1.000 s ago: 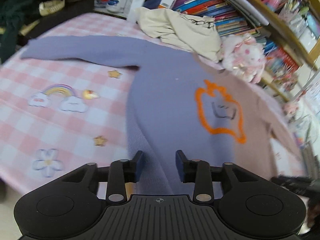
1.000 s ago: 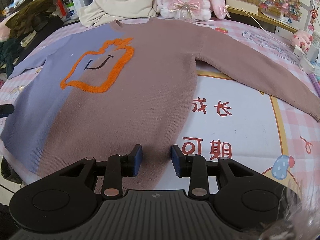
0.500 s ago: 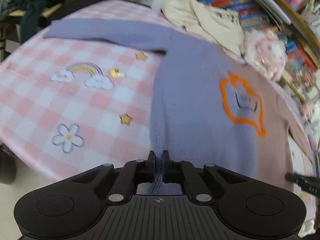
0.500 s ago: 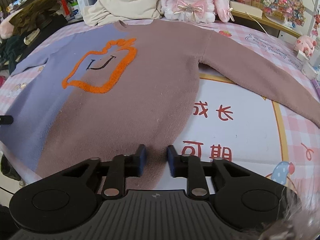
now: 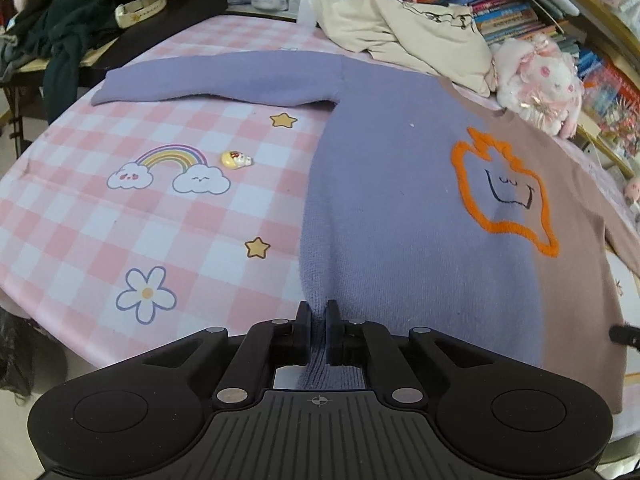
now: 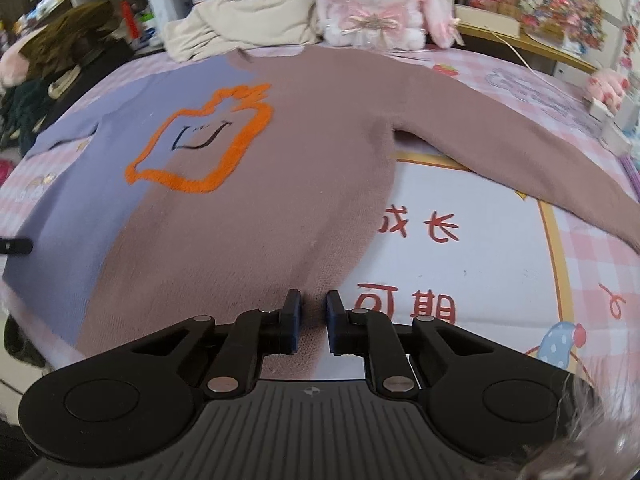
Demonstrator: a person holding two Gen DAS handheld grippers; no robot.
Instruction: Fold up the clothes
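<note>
A sweater, half purple [image 5: 384, 200] and half mauve-brown [image 6: 320, 152], lies face up and spread flat on the table, with an orange outlined smiling shape on its chest. Both sleeves stretch out to the sides. My left gripper [image 5: 318, 334] is shut on the purple bottom hem at the sweater's left corner. My right gripper [image 6: 313, 322] is nearly closed, pinching the brown bottom hem near the right corner. The left gripper's tip [image 6: 16, 245] shows at the left edge of the right wrist view.
The table wears a pink checked cloth [image 5: 120, 220] with rainbow, star and flower prints. A small toy [image 5: 237, 159] lies near the rainbow. A cream garment [image 5: 408, 36] and a plush bunny [image 6: 374, 4] sit at the back. Bookshelves stand behind; dark clothes [image 5: 60, 32] lie at left.
Both grippers were open a second ago. The left one closed on the purple hem first, then the right one narrowed onto the brown hem.
</note>
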